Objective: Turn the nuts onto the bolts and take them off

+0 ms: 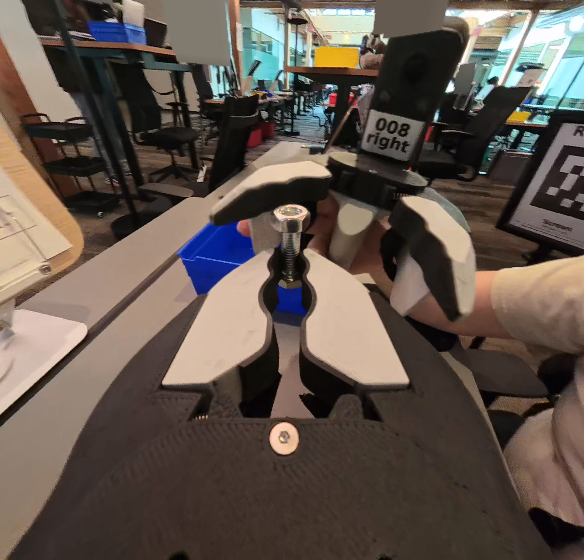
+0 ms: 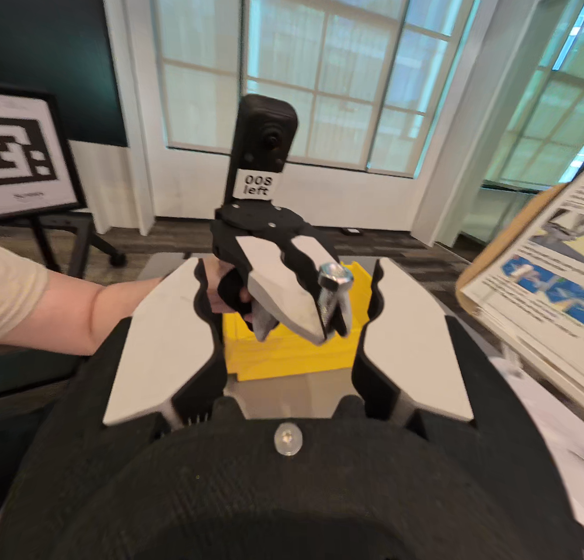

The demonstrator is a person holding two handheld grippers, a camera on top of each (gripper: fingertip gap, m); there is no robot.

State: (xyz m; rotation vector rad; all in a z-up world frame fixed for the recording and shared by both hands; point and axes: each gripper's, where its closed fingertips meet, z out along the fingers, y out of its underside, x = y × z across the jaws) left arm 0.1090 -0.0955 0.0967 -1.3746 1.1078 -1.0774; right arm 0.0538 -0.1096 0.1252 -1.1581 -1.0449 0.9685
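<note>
My left gripper (image 1: 289, 260) is shut on a silver hex bolt (image 1: 290, 228) and holds it upright, head up, above the table. A nut (image 1: 290, 284) sits low on the thread, between the fingers. My right gripper (image 1: 335, 265) is open wide and faces the left one, with one finger (image 1: 271, 190) just above and behind the bolt head. In the right wrist view my right gripper (image 2: 289, 266) is open and empty, and the left gripper (image 2: 331, 333) with the bolt (image 2: 335, 288) is between its fingers.
A blue bin (image 1: 215, 257) stands on the grey table (image 1: 126, 292) behind the bolt. A yellow bin (image 2: 284, 355) stands below the left gripper. A framed marker board (image 1: 553, 181) stands at the right. An illustrated sheet (image 2: 521, 276) leans at the table's side. Office chairs and desks are behind. Some 5 centimetres of space lies between my two pairs of fingers.
</note>
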